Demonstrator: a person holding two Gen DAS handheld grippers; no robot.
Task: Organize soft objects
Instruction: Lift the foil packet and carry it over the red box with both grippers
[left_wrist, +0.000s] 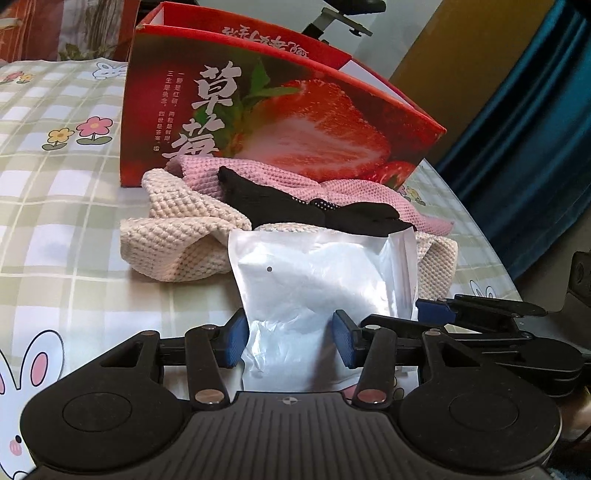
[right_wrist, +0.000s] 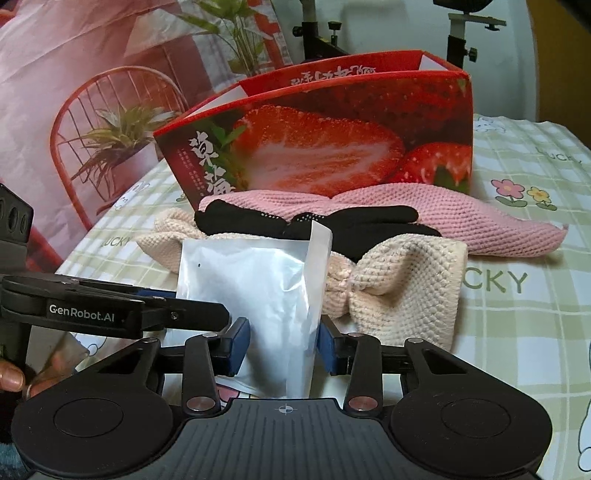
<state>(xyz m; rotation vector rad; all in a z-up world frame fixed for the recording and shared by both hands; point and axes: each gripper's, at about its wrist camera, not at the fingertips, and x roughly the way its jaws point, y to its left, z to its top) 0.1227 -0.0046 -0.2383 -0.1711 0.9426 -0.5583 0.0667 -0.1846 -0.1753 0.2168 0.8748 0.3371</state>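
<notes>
A white plastic pouch (left_wrist: 314, 288) stands on the table in front of a pile of soft things: a cream knitted cloth (left_wrist: 177, 236), a pink knitted cloth (left_wrist: 258, 181) and black gloves (left_wrist: 295, 203). My left gripper (left_wrist: 290, 341) has its blue pads against both sides of the pouch's lower part. My right gripper (right_wrist: 282, 345) also closes on the pouch (right_wrist: 251, 295) from the other side. In the right wrist view the cream cloth (right_wrist: 399, 291), pink cloth (right_wrist: 424, 218) and gloves (right_wrist: 314, 221) lie behind the pouch.
A red strawberry box (left_wrist: 280, 122), open at the top, stands just behind the pile, also in the right wrist view (right_wrist: 332, 147). The table has a green checked cloth (left_wrist: 55, 184). Its right edge and a blue curtain (left_wrist: 535, 129) are close.
</notes>
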